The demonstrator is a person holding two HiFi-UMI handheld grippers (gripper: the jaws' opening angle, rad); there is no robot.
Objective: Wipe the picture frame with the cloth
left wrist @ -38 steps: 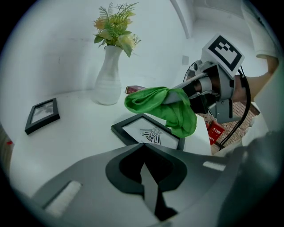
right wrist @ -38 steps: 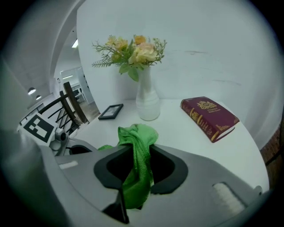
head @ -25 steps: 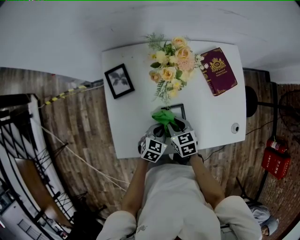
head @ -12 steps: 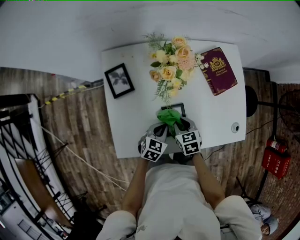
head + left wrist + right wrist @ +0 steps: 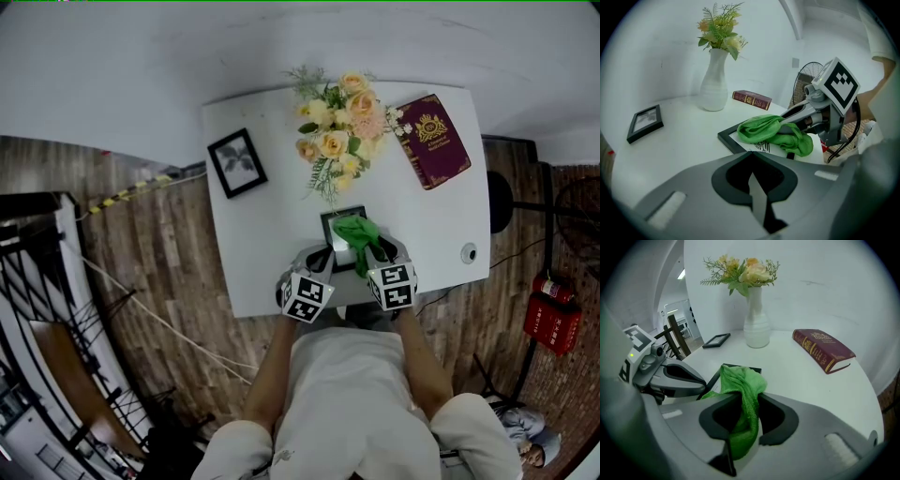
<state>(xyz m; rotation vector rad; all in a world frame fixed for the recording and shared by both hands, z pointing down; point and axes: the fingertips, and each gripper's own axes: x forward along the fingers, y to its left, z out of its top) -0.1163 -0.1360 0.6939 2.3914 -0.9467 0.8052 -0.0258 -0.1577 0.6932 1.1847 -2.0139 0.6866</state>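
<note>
The near edge of the white table (image 5: 246,272) runs just this side of the picture frame (image 5: 328,231), and both grippers reach over it from the person's lap. The frame lies flat, close to that edge, a little right of the table's middle.

The left gripper (image 5: 751,159) has its jaws drawn together, with the tips at the frame's near left corner. Whether they pinch the rail there cannot be told. The right gripper (image 5: 744,401) is clamped on the green cloth (image 5: 357,231). One end of the cloth hangs down through the jaws and the rest is bunched on the frame's right half, over the glass. The left half of the glass is uncovered.

Left of the frame lies a wide bare stretch of tabletop. Right of the frame is a narrower bare strip, with a small round object (image 5: 469,253) near the table's right edge.

Just beyond the frame's far rail stands the white vase of flowers (image 5: 336,131), its blooms leaning toward the frame. Farther left of the frame, near the table's left edge, a smaller black frame (image 5: 238,161) lies flat. A dark red book (image 5: 436,141) lies well beyond the frame to the right, beside the vase. The table's far edge meets a pale wall.
</note>
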